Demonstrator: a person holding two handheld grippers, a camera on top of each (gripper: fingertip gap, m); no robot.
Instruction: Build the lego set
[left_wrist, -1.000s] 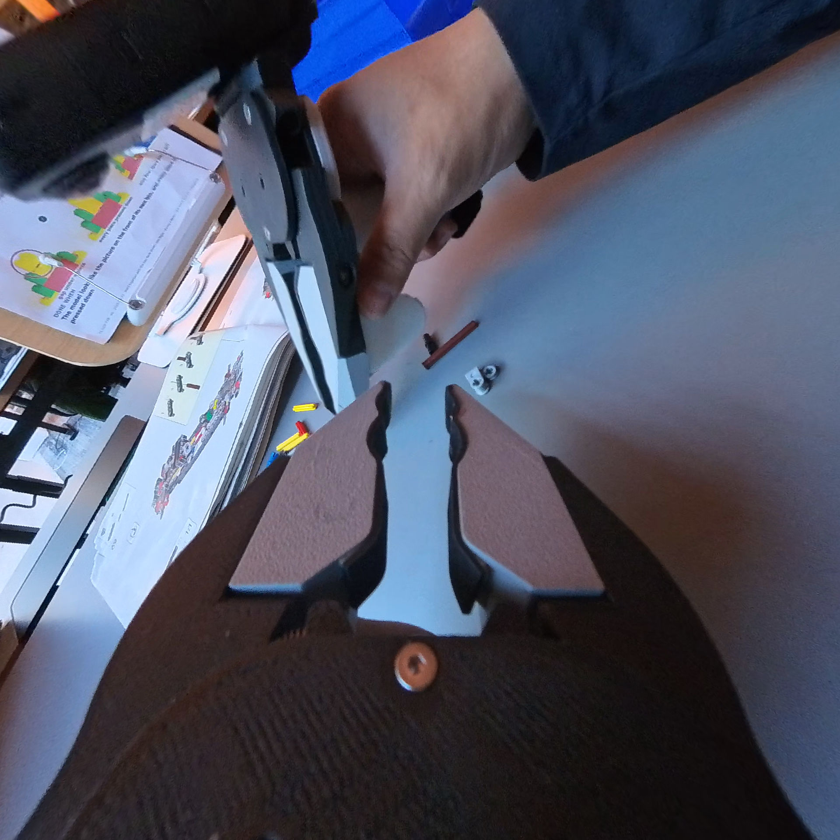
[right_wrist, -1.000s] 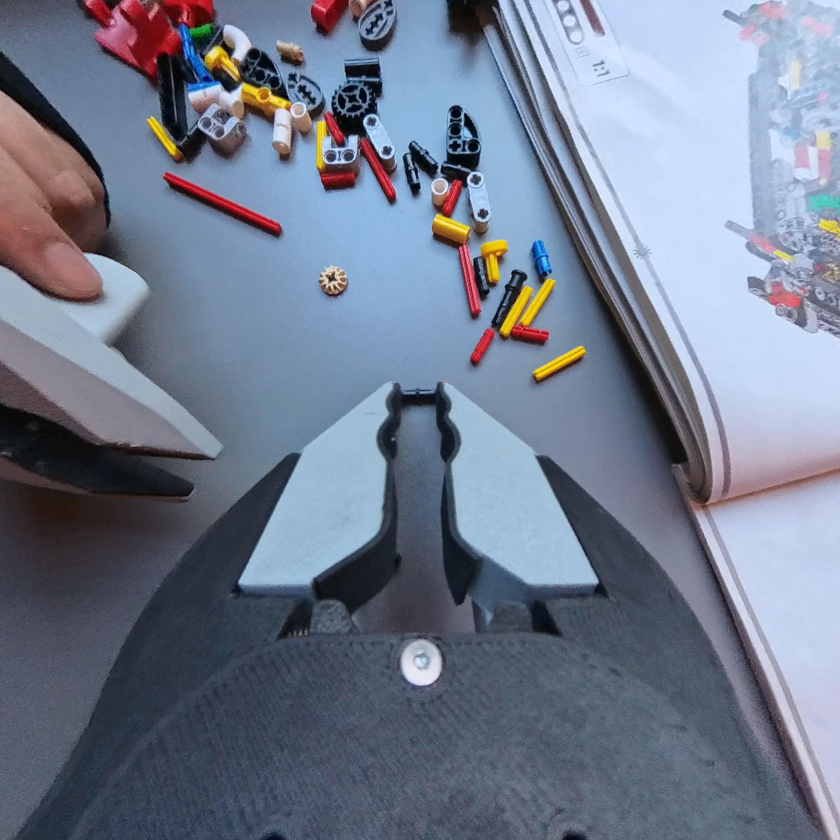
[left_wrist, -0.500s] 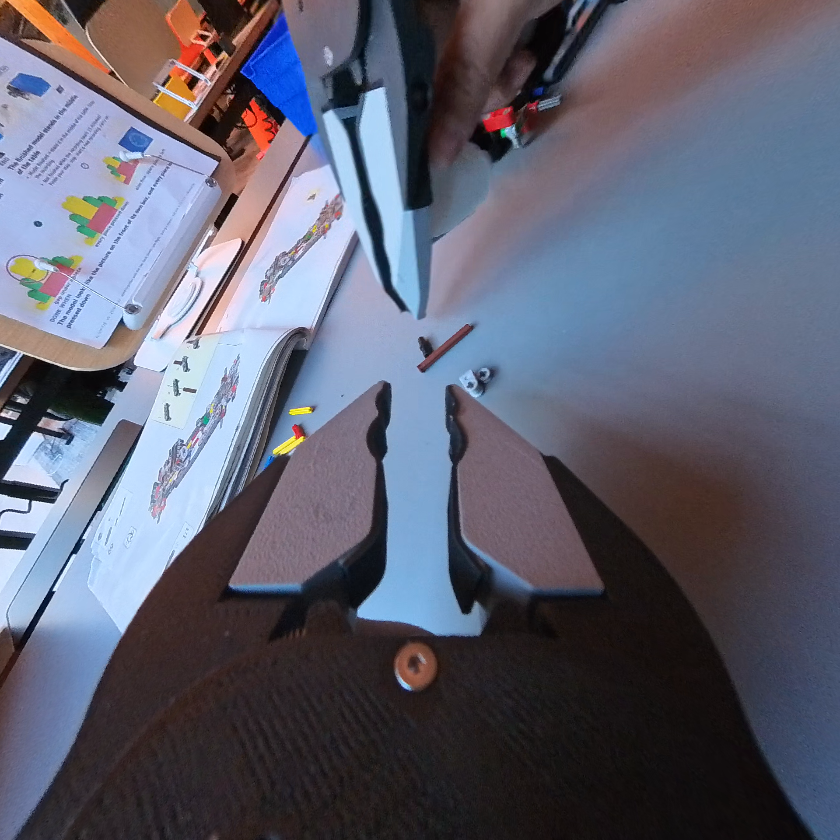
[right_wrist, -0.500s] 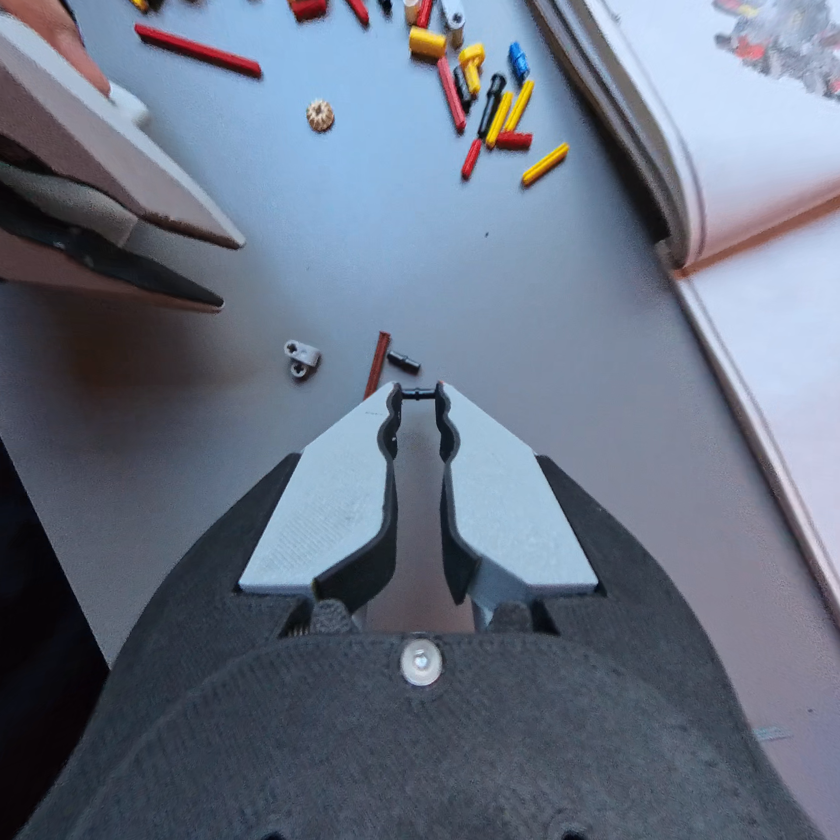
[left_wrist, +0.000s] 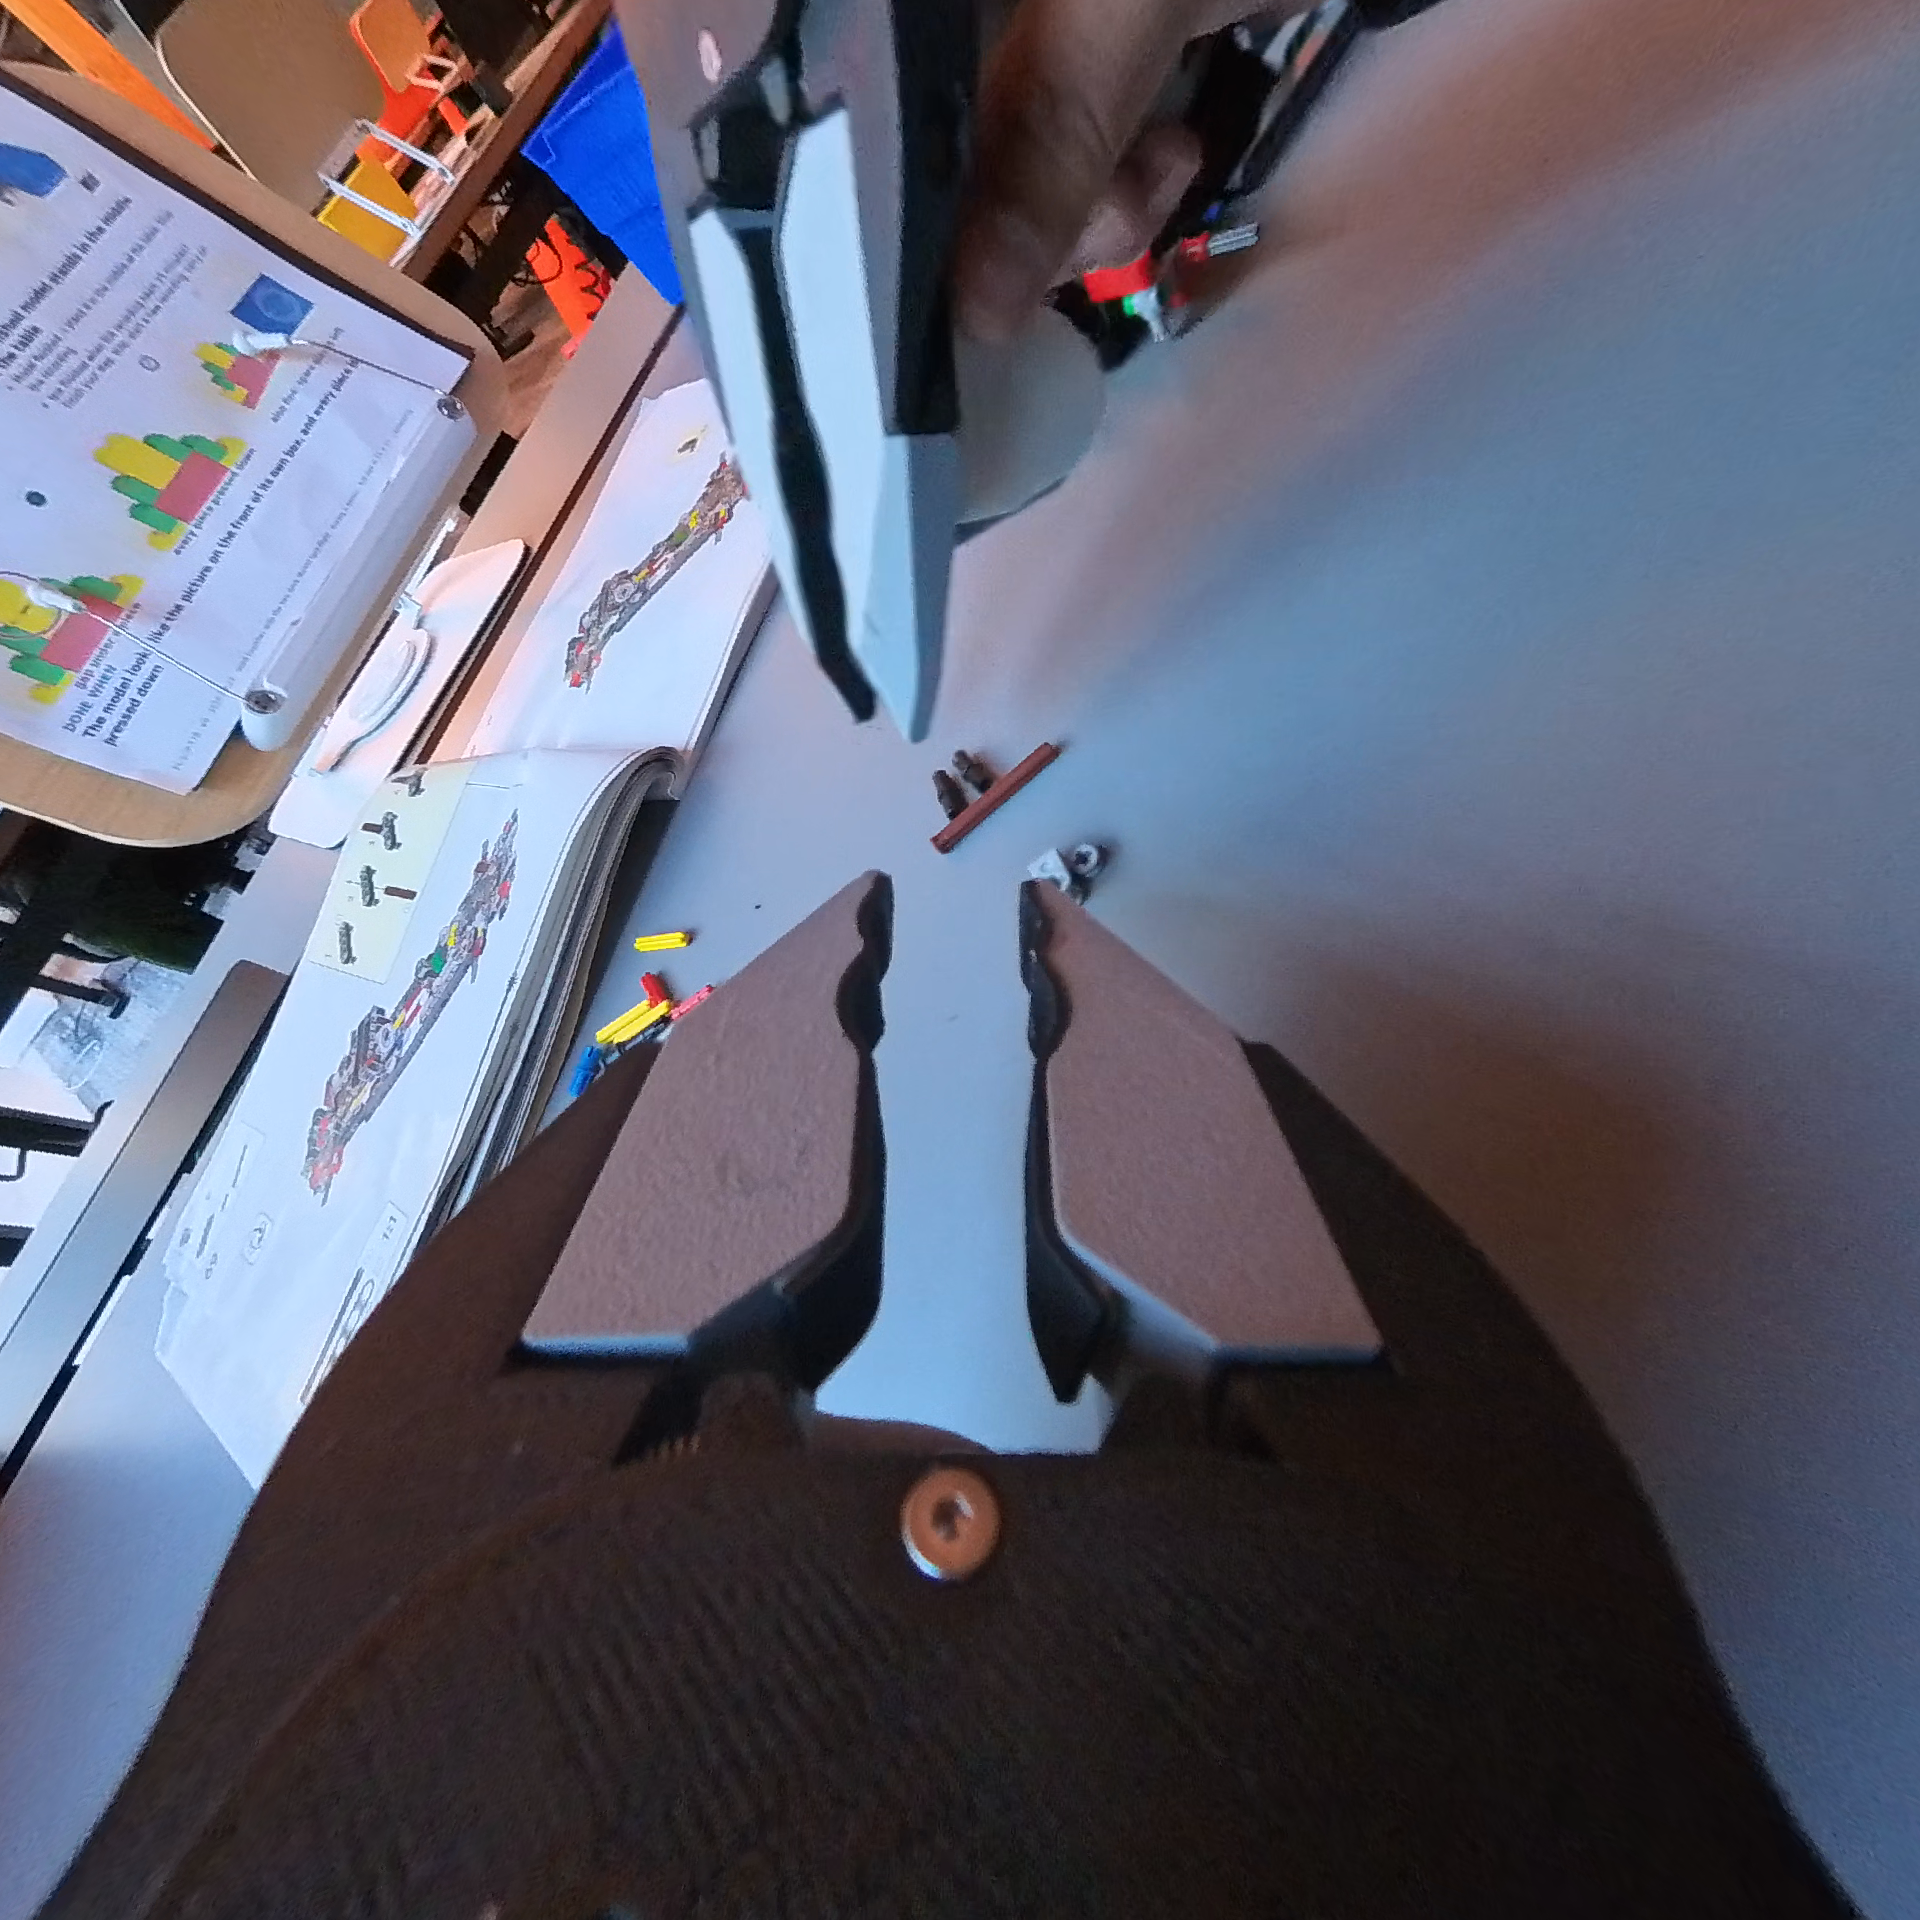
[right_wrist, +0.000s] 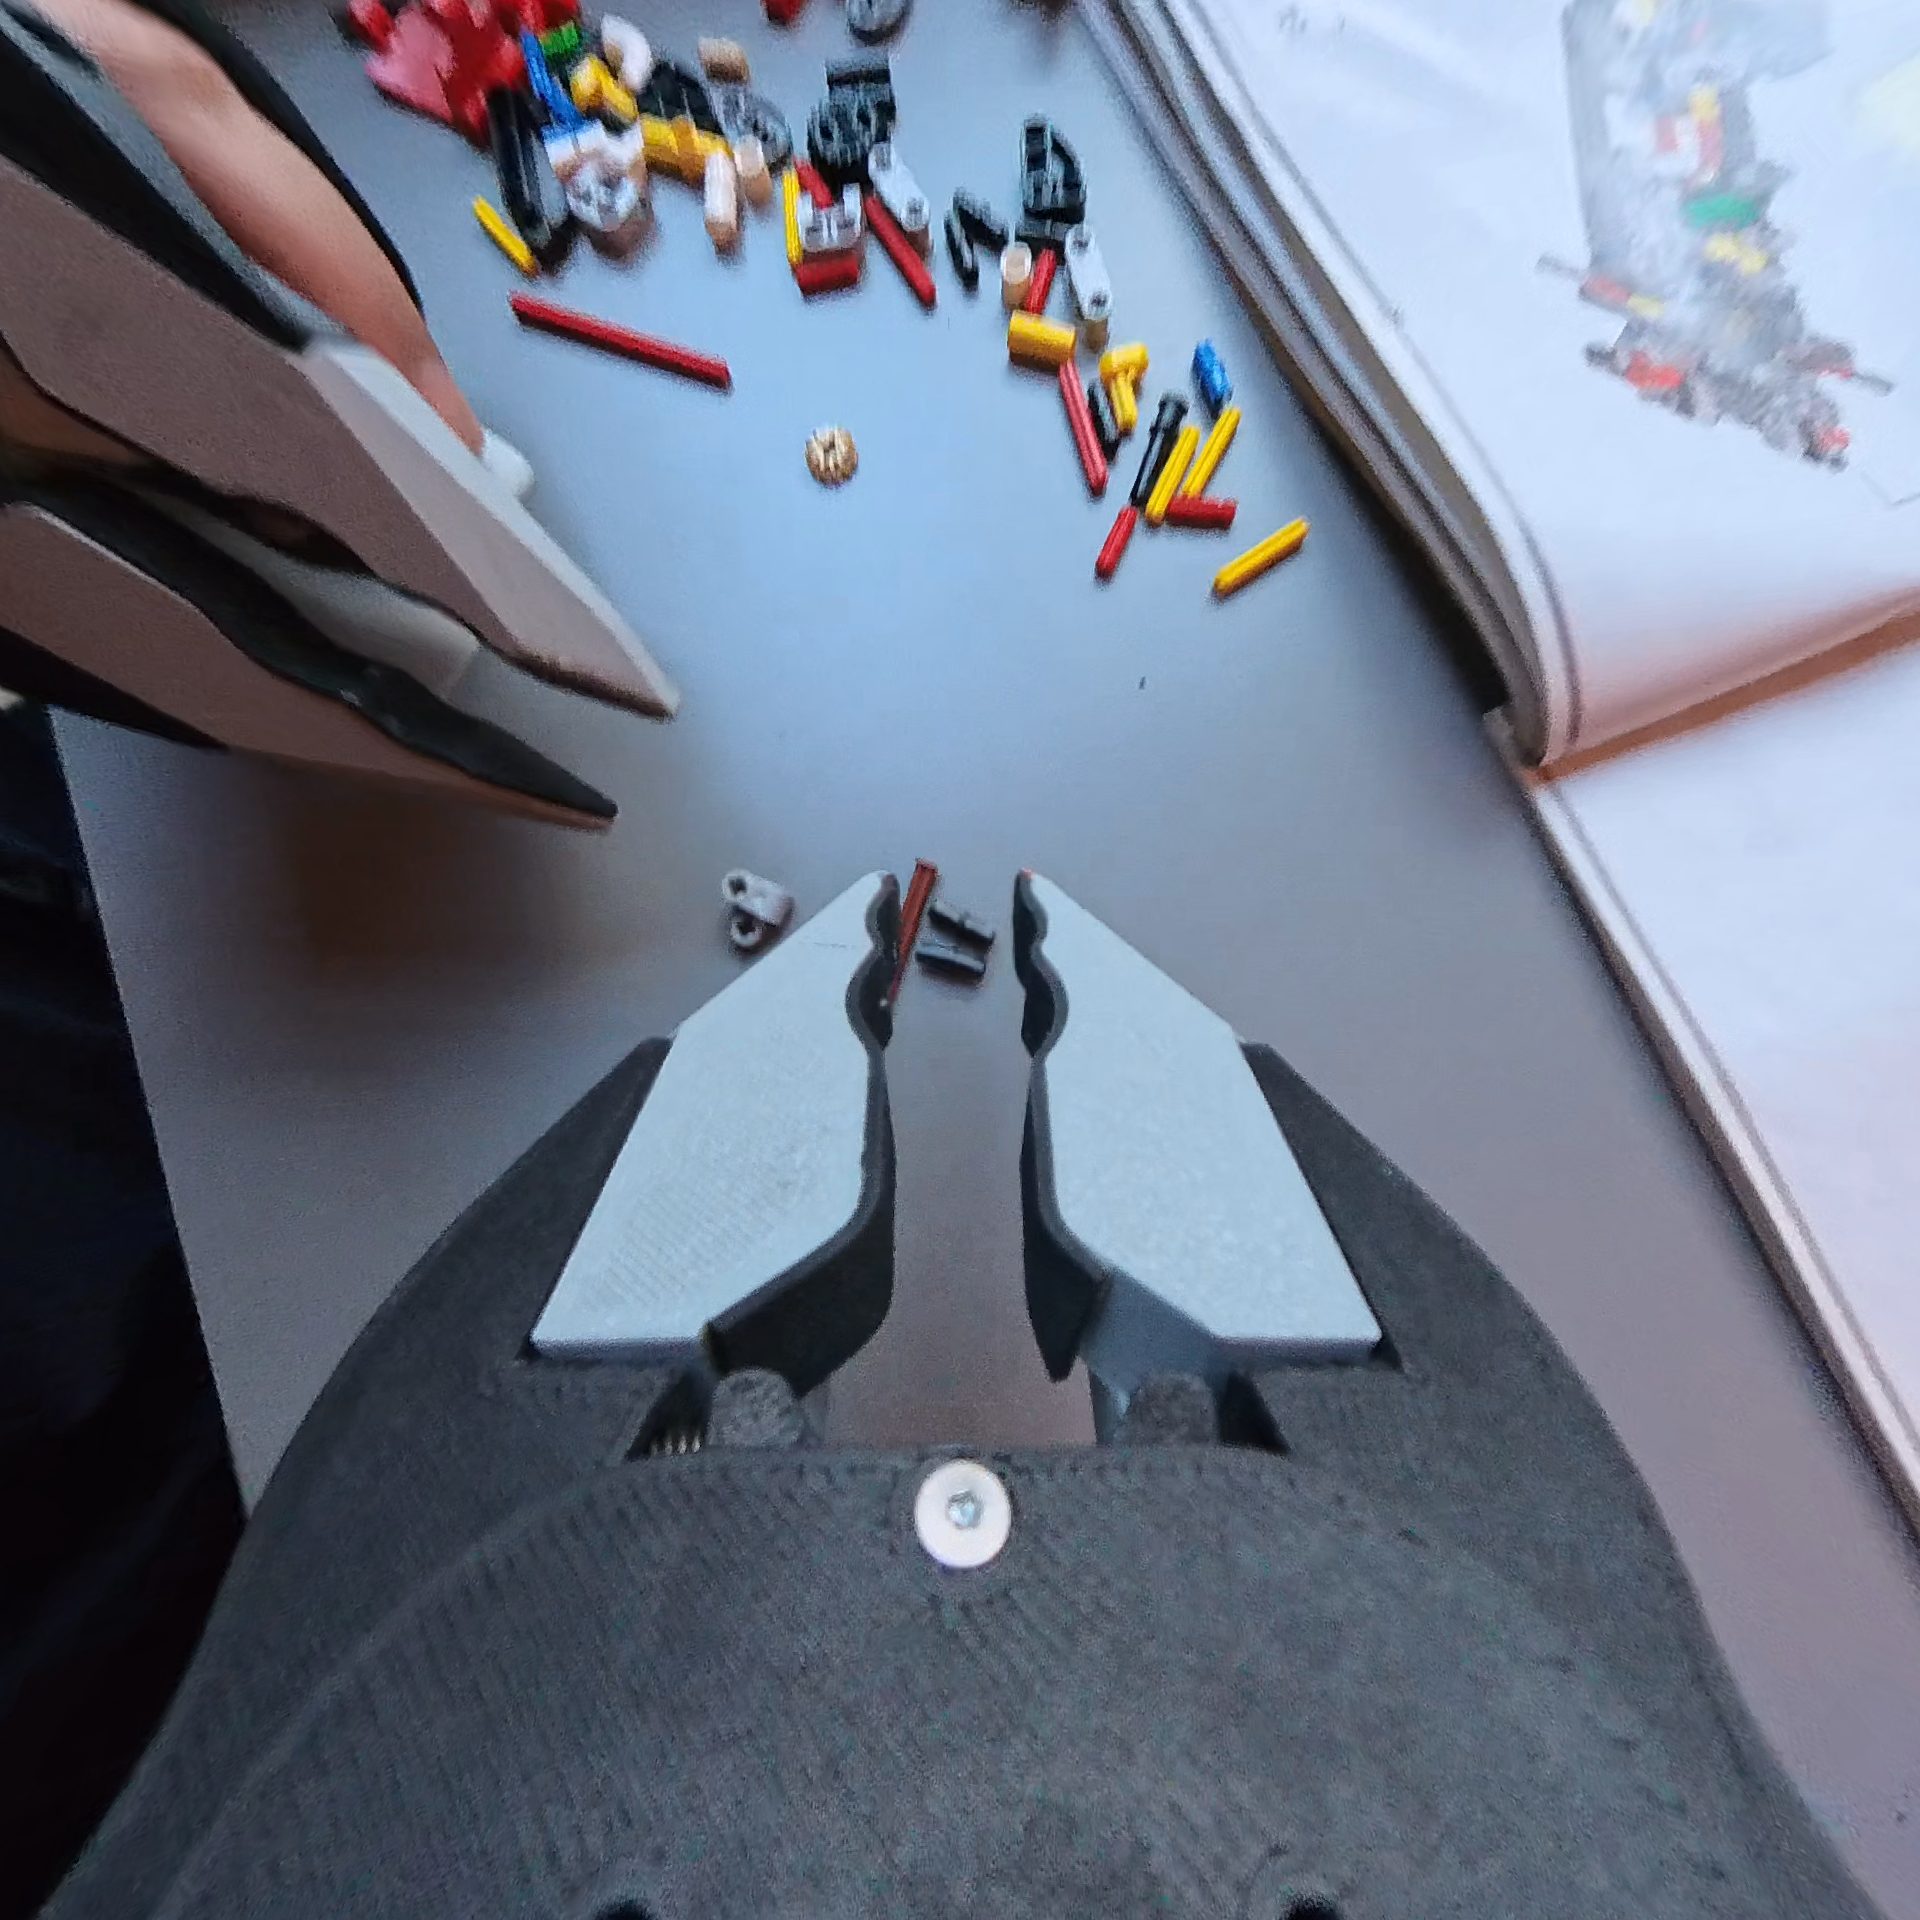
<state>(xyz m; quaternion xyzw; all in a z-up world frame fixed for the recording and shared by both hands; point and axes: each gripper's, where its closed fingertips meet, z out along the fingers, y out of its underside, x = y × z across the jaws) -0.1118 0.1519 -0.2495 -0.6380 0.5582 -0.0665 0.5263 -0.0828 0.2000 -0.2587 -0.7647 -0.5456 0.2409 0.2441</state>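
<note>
Right gripper (right_wrist: 951, 883) — jaws apart, holding nothing; two black pins (right_wrist: 956, 938) and a red axle (right_wrist: 912, 914) lie on the grey table (right_wrist: 935, 665) between its fingertips. Grey connector (right_wrist: 755, 906) at 9 o'clock. Left gripper (left_wrist: 954, 888) — jaws apart, bare; same pieces at 12 o'clock. Open instruction booklet (right_wrist: 1662, 312) at 2 o'clock.

Bench (right_wrist: 935, 665): smooth matt grey laminate. Small parts pile (right_wrist: 790, 177) above it: glossy hard plastic, w/ red axle (right_wrist: 912, 914) same. Booklet (right_wrist: 1558, 364) right of pile: satin paper. Right gripper (right_wrist: 954, 883): rough matt printed plastic, shiny metal screw (right_wrist: 962, 1519).
</note>
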